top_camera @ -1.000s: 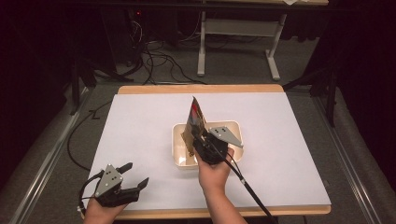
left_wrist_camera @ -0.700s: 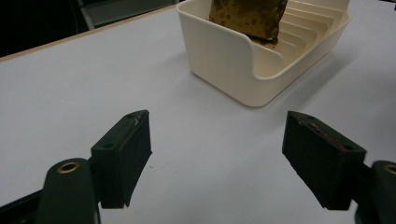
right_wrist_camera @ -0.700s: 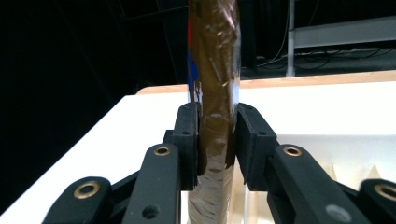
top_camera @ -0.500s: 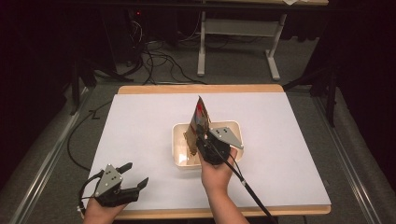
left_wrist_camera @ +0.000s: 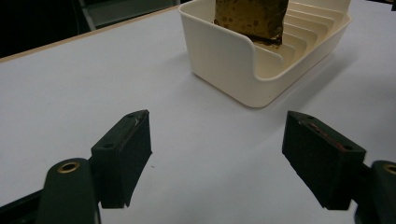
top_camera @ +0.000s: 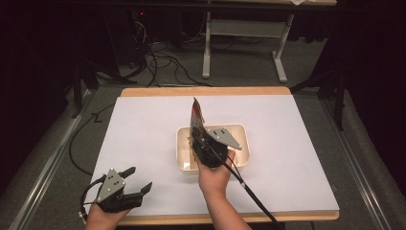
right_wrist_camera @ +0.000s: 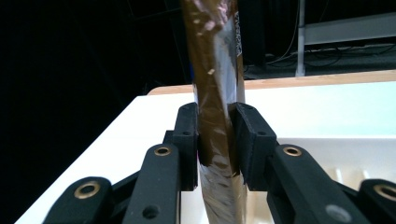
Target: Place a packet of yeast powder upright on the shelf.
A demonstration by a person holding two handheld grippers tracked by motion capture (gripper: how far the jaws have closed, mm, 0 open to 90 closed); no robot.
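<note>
Right gripper (top_camera: 201,143) is clamped on a flat brown foil packet (top_camera: 197,120), holding it upright on edge over the cream ribbed tray (top_camera: 239,130). In the right gripper view both pads pinch the packet (right_wrist_camera: 215,93) from either side at about mid-height; the packet runs up past the jaws and out the top of the view, lower end down between the jaw arms toward the tray floor. Cannot tell if the bottom edge touches the tray.

Right hand (top_camera: 216,175) comes in from the near edge, forearm roughly straight, wrist just short of the tray's near wall, cable trailing back to the right.

Left gripper (top_camera: 136,181) rests near the table's (top_camera: 143,124) near-left corner, jaws spread wide, nothing between them, pointing toward the tray. From the left gripper view the tray (left_wrist_camera: 224,51) sits ahead and right of the jaws, well apart, with the packet's lower end (left_wrist_camera: 252,16) standing inside it.
</note>
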